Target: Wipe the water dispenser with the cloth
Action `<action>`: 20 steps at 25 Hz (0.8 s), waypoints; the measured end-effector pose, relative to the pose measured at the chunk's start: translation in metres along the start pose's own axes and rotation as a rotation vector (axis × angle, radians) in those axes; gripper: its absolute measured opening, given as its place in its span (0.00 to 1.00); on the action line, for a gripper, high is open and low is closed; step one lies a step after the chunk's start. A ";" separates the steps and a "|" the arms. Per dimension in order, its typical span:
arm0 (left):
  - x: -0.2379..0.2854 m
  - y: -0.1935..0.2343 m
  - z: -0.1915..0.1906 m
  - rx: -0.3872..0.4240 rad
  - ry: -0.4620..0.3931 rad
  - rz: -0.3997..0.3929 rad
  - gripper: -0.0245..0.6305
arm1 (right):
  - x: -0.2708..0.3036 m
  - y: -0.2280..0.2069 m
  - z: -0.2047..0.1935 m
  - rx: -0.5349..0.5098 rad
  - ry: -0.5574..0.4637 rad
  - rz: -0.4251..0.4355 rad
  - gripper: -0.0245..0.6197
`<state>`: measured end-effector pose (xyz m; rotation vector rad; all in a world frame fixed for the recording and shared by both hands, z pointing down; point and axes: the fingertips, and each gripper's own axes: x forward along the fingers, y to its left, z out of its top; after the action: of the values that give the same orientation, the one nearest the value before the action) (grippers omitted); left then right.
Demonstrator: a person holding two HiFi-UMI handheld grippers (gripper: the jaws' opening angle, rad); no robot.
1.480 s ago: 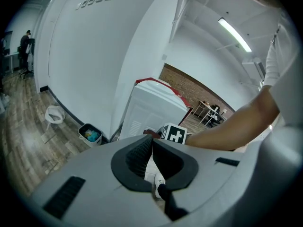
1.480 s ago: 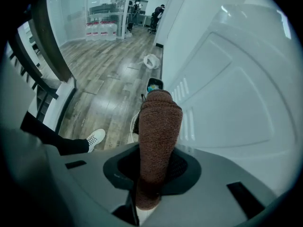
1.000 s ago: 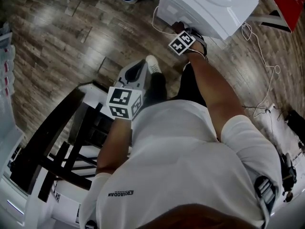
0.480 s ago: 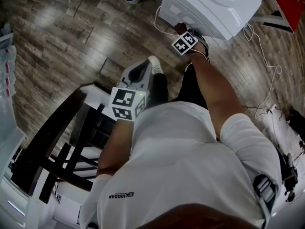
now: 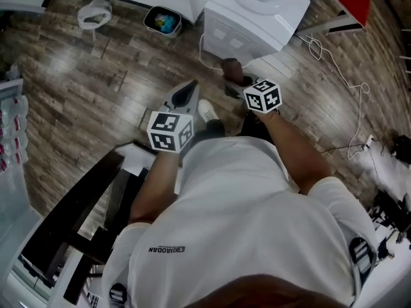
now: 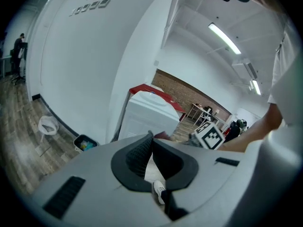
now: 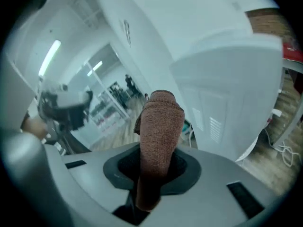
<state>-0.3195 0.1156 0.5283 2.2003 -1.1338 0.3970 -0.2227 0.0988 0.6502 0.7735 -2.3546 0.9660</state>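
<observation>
My right tongs (image 5: pixel 239 81) have pulled back: cloth (image 7: pixel 160 122) clamped, now off the dispenser (image 5: pixel 257 18), which stands just ahead. Right is nearer; left tongs (image 5: pixel 186 95) hang pinched together, empty.

— What's in the gripper (image 7: pixel 152 173)?
— A brown cloth (image 7: pixel 160 122). The jaws clamp its lower end, and it stands up at frame centre.
— And the dispenser (image 7: pixel 232 89)?
— White, filling the right side, behind the cloth. Whether they touch, I can't tell.
— Anything else?
— A white cable (image 7: pixel 280 150) on the wood floor (image 7: pixel 259 170), lower right. Ceiling lights (image 7: pixel 49 56) upper left.
</observation>
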 end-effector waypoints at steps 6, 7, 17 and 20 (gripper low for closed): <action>-0.010 -0.017 0.031 0.070 -0.043 -0.022 0.04 | -0.128 0.060 0.109 0.201 -0.527 0.169 0.15; -0.012 -0.023 0.037 0.073 -0.061 -0.021 0.04 | -0.148 0.062 0.117 0.227 -0.581 0.197 0.15; -0.022 -0.144 0.042 0.152 -0.145 -0.091 0.04 | -0.276 0.081 0.069 0.084 -0.603 0.075 0.15; -0.026 -0.170 0.033 0.182 -0.144 -0.081 0.04 | -0.292 0.086 0.041 0.044 -0.550 0.026 0.15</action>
<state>-0.1975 0.1847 0.4233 2.4591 -1.1165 0.3218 -0.0750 0.2118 0.4055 1.1468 -2.8154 0.9018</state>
